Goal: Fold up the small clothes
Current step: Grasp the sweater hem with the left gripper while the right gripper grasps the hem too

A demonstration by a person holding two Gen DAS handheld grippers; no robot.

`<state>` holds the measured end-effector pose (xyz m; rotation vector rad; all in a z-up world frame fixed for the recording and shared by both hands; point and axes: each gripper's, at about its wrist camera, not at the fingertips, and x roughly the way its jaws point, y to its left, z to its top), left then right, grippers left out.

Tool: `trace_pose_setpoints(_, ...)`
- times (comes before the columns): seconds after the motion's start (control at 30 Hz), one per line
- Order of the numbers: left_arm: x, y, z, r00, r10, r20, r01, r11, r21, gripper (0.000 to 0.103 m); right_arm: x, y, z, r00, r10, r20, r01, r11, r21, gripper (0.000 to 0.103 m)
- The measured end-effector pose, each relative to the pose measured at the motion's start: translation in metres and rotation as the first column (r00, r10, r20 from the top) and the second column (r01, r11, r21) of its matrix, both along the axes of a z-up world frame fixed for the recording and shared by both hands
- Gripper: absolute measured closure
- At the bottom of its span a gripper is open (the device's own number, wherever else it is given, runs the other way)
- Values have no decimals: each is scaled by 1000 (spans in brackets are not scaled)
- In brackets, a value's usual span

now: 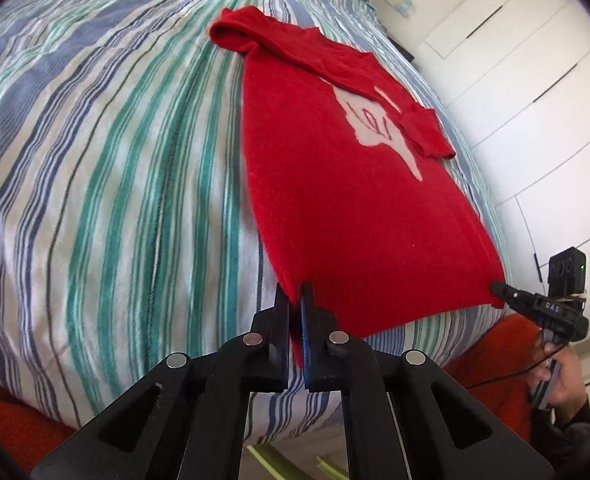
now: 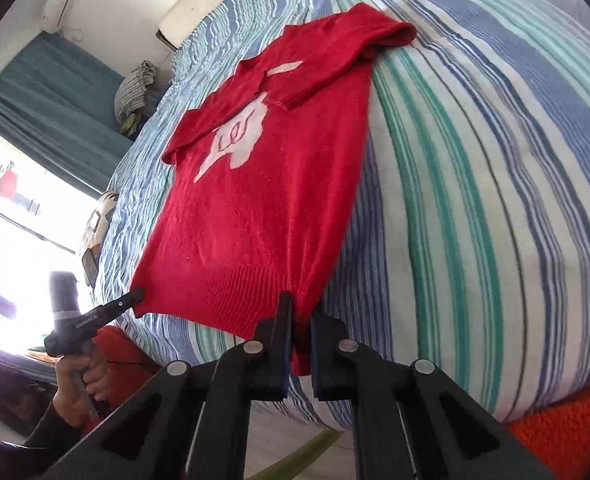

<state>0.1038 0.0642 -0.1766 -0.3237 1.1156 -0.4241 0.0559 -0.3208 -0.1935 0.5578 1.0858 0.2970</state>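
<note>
A red knit sweater (image 1: 355,200) with a pale motif on the chest lies flat on the striped bed cover (image 1: 115,160), both sleeves folded across its front. My left gripper (image 1: 295,300) is shut on one corner of the ribbed hem, red fabric pinched between its pads. In the same view my right gripper (image 1: 499,288) bites the opposite hem corner. The right wrist view shows the sweater (image 2: 255,208) from the other side: my right gripper (image 2: 301,312) is shut on its hem corner, and the left gripper (image 2: 137,294) holds the far corner.
White wardrobe doors (image 1: 535,100) stand beside the bed. A window (image 2: 15,208) and teal curtain (image 2: 55,92) are on the other side. An orange-red textile (image 2: 567,428) shows below the bed edge. A person's hand (image 2: 83,376) grips the left handle.
</note>
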Motion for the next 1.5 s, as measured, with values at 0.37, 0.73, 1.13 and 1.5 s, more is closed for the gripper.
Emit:
trace_pose_setpoints(0.37,1,-22,-25,1000,-23,-5,24,979,202,100,16,9,-39,994,-50,-100,36,989,-140,96)
trace_pose_setpoints(0.73,1,-25,-27,1000,-29,4,28,977,210,100,10,11,-40,996,-51,-76,37,984,-177,97)
trace_pose_setpoints(1.13,-1,-29,-25,999,-36,14,32,972,235,99,7,8,-38,996,-53,-73,39,983,-177,97)
trace_pose_setpoints(1.5,-1,-29,-25,999,-37,15,33,972,234,99,7,10,-37,996,-52,-74,37,981,-193,97)
